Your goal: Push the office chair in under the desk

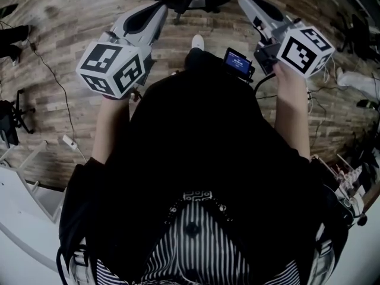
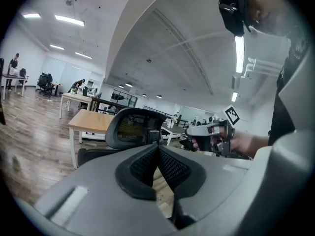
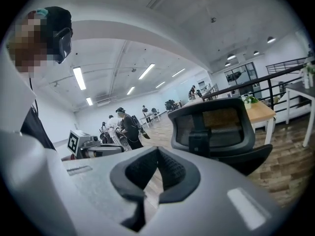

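Both grippers are closed tight with nothing between them: on the left gripper (image 2: pixel 158 147) and the right gripper (image 3: pixel 157 149) the ribbed pads meet at the tips. We hold them side by side, apart from each other, and aim both at the office chair (image 3: pixel 214 127). The chair stands on the wooden floor (image 1: pixel 71 16) just ahead of us, with its mesh backrest and headrest turned our way. No part of either gripper touches it yet. The wooden-topped desk (image 2: pixel 91 121) stands right behind the chair, and we cannot tell whether the seat is already partly under it.

The main risk, as we judge it, is a crooked push. Closed jaws make two small, hard contact points, and if one lands before the other, or off the backrest's middle, the seat is likely to swivel instead of rolling straight. Pressing high, on the headrest, may only tilt the backrest or let the tips slide off the mesh. If the chair veers, it could catch a desk leg or the desk's edge. Our shoe (image 1: pixel 198 42) is near the chair's base and could block a caster.
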